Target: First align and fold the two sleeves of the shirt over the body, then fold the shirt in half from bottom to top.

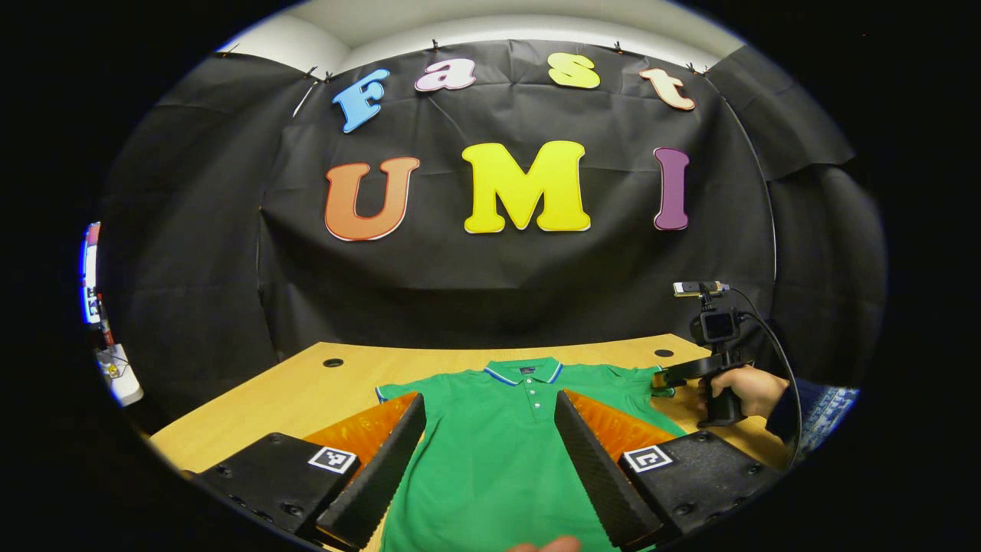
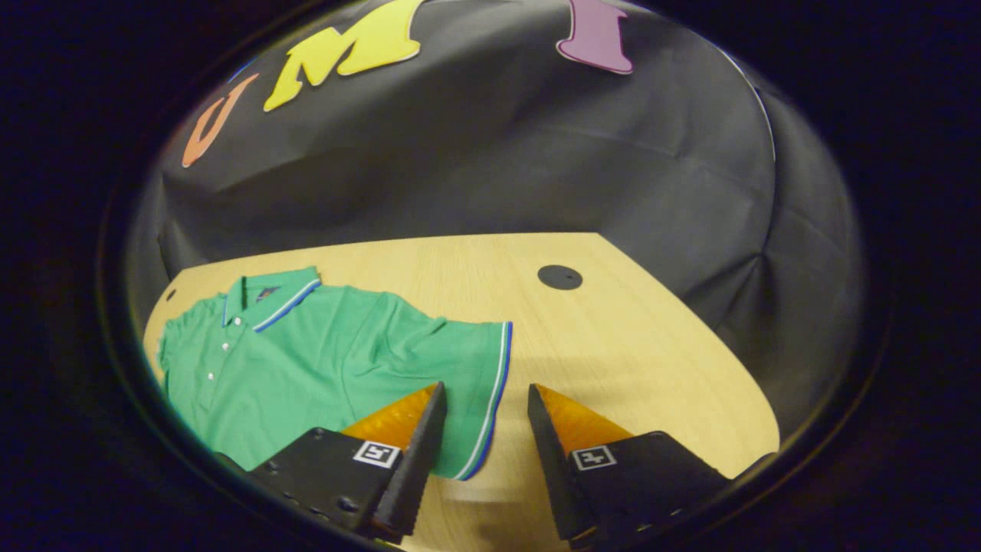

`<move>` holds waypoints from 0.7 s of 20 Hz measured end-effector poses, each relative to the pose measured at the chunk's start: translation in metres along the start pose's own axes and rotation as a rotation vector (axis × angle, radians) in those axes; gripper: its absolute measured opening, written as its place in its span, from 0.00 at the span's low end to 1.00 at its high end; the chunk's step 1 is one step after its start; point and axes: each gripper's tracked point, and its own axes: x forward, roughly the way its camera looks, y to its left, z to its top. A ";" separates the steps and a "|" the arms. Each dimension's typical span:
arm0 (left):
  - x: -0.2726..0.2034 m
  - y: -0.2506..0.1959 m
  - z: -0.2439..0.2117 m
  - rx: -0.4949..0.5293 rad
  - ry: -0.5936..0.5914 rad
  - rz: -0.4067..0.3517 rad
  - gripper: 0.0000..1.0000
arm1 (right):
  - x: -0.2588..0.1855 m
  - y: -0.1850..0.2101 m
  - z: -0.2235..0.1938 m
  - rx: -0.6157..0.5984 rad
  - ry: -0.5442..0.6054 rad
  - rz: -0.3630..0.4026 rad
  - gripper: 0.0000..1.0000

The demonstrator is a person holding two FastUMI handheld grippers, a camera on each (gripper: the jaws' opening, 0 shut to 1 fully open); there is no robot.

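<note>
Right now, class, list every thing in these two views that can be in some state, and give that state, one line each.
Shirt: spread flat on the table, unfolded, collar toward the wall.
Sleeve: laid out sideways, not yet folded, its striped cuff between the open fingers.
Left gripper: open, above the shirt's body, holding nothing.
Right gripper: open, at the sleeve's cuff.
Table: bears the shirt.

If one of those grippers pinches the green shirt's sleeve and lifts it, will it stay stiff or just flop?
Probably flop: the green shirt lies limp and flat on the table, with soft creases near the sleeve. It looks thin, so likely light. On the smooth wood the body may slide a little when the sleeve is pulled.
</note>
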 end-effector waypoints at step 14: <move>0.010 0.028 0.000 -0.002 0.008 0.053 1.00 | -0.021 0.044 0.032 -0.238 -0.097 0.031 0.01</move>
